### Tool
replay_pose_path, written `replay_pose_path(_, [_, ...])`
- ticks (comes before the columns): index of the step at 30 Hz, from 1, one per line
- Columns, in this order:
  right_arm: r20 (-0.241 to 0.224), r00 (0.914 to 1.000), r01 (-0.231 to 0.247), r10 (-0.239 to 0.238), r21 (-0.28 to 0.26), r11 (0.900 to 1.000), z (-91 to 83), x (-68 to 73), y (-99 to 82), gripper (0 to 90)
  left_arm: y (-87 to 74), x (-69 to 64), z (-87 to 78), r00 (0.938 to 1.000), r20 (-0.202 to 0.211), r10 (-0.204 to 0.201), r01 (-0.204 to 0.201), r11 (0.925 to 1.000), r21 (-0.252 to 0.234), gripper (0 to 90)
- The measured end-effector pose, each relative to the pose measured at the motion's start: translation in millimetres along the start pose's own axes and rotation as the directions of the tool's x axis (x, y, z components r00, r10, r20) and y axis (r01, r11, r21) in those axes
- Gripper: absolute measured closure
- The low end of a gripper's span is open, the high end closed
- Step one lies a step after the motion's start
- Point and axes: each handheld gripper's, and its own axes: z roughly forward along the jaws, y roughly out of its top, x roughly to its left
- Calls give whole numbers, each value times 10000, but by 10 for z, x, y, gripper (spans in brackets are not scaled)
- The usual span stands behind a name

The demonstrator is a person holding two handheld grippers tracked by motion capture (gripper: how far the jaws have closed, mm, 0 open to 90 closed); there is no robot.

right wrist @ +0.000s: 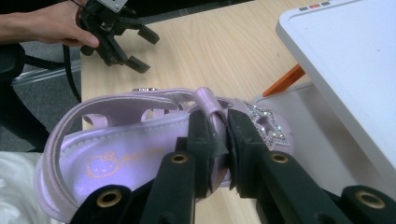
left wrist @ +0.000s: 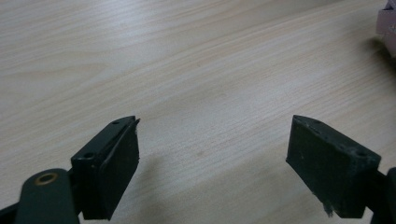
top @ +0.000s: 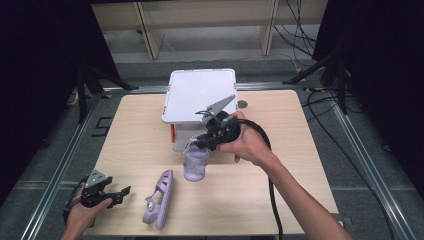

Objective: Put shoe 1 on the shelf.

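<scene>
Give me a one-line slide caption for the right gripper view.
Right hand-held gripper shut on a lilac sandal's strap, beside the white-lidded box.

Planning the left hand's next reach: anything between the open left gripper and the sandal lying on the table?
Nothing visible. The left gripper sits open near the table's front left corner, and bare wood lies between it and the lying sandal. The right gripper holds the other sandal farther back, by the white box.
</scene>
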Motion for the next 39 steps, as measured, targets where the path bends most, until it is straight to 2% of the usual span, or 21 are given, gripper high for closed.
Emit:
replay_pose_path(3, [21,9999,117,-117,89,9999,-27,-8,78,804,3,0,0,10000,28,82,-82,9999,65,163])
replay_pose_path(4, [11,10000,-29,29,170,9999,-41,0,104,804,1,6,5,9998,69,175,-175,9998,61,163])
replay_pose_path(6, [12,10000,-22,22,182,9998,-52,3,133,804,-3,2,5,10000,30,51,-52,10000,20,163])
replay_pose_path(8, [116,9998,161,-164,203,9997,-99,22,244,805,1,-1,-2,10000,-19,-36,36,10000,7,163])
replay_pose_path(15, [202,9987,465,-469,214,9987,-212,51,464,804,6,-2,-6,10000,-24,35,-35,10000,70,163])
replay_pose_path(16, [216,9978,619,-623,180,9979,-228,43,494,805,0,7,5,9998,69,170,-171,9998,58,163])
replay_pose_path(20, [215,9974,681,-683,107,9976,-282,41,586,805,0,1,3,10000,26,7,-7,10000,-3,163])
replay_pose_path(22, [117,9972,736,-736,47,9973,-299,18,625,805,3,16,9,9993,136,358,-360,9993,114,163])
replay_pose_path(24, [163,9973,710,-712,119,9974,-302,-6,657,805,1,7,3,9998,65,204,-205,9997,125,163])
replay_pose_path(26, [128,9970,764,-765,102,9970,-291,-44,685,804,9,18,-2,9994,-36,336,-335,9992,199,163])
replay_pose_path(27, [132,9971,746,-747,110,9972,-289,-55,693,805,-1,0,6,10000,0,61,-61,9999,90,163])
replay_pose_path(28, [186,9975,685,-686,100,9976,-287,-68,706,804,-4,6,15,9999,51,136,-136,9999,90,163])
replay_pose_path(29, [228,9966,795,-798,120,9968,-292,-94,727,805,-7,7,0,9999,-93,114,-111,9993,365,163])
replay_pose_path(30, [287,9962,818,-821,103,9966,-294,-117,747,805,-4,11,-1,9998,-131,154,-149,9991,390,163])
replay_pose_path(31, [296,9961,823,-826,93,9966,-298,-145,768,805,0,11,18,9999,87,127,-127,9999,-3,163])
replay_pose_path(32, [349,9959,829,-830,49,9965,-301,-177,786,805,0,1,11,10000,32,21,-21,10000,43,163])
replay_pose_path(33, [371,9961,793,-795,50,9968,-303,-208,804,805,1,15,10,9996,113,252,-253,9996,91,163])
replay_pose_path(36, [438,9959,795,-795,15,9968,-299,-275,836,805,-3,14,14,9996,167,223,-224,9997,59,163])
replay_pose_path(37, [503,9953,832,-832,7,9965,-283,-359,864,805,3,17,13,9998,125,177,-177,9998,-24,163])
replay_pose_path(38, [503,9953,832,-832,7,9965,-283,-359,864,805,3,17,13,9998,125,177,-177,9998,-24,163])
replay_pose_path(39, [526,9952,822,-823,32,9966,-261,-429,885,805,-5,3,8,10000,71,23,-23,10000,60,163])
